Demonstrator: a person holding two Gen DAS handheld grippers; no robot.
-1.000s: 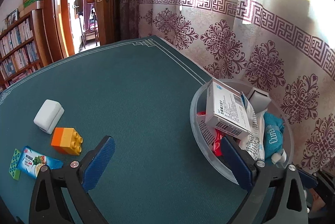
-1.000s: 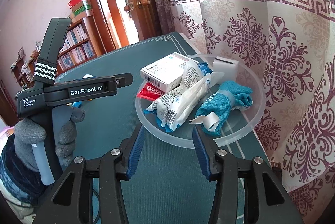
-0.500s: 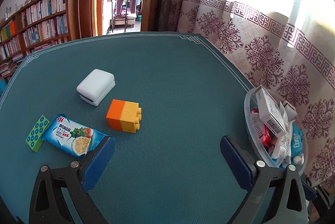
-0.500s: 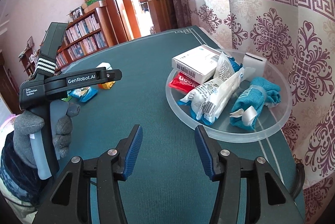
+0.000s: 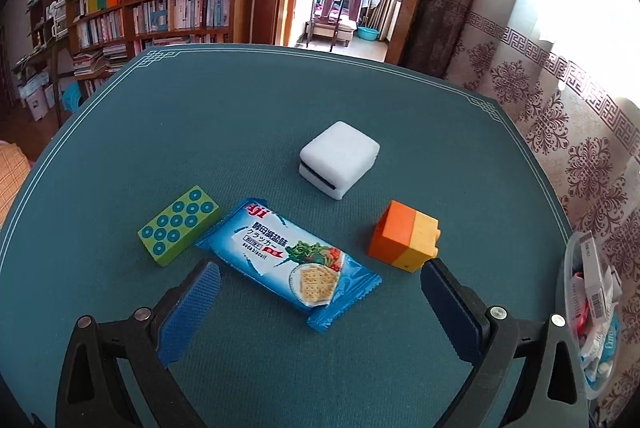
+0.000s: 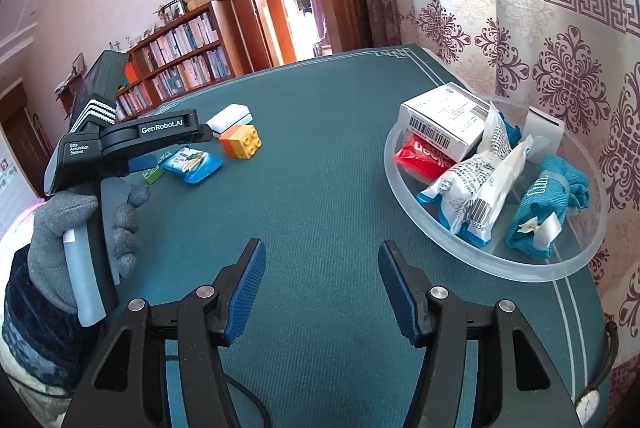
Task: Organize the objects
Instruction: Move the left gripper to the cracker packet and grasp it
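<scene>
Teal cloth covers the worktop (image 5: 240, 116), with bookshelves (image 5: 160, 0) and an open doorway behind it and a patterned curtain (image 6: 540, 28) along one side. On the left gripper (image 5: 320, 292) the jaws stand wide apart with nothing clamped; the near end of the blue cracker packet (image 5: 296, 264) lies on the cloth between them, clear of both pads. Just beside the packet on one side lies the green dotted block (image 5: 178, 226), and on the other side the orange and yellow brick (image 5: 404, 242), close to the blue pad there. Beyond the packet rests the white case (image 5: 339, 158), apart from the others. On the right gripper (image 6: 322, 284) the jaws have just been opening and stand released over bare cloth, nothing between them. A gloved hand (image 6: 76, 232) grips the left tool's handle in the right wrist view. Near the curtain sits the clear bowl (image 6: 520, 270), which holds a white carton, a red packet, white pouches and a teal cloth bundle.
</scene>
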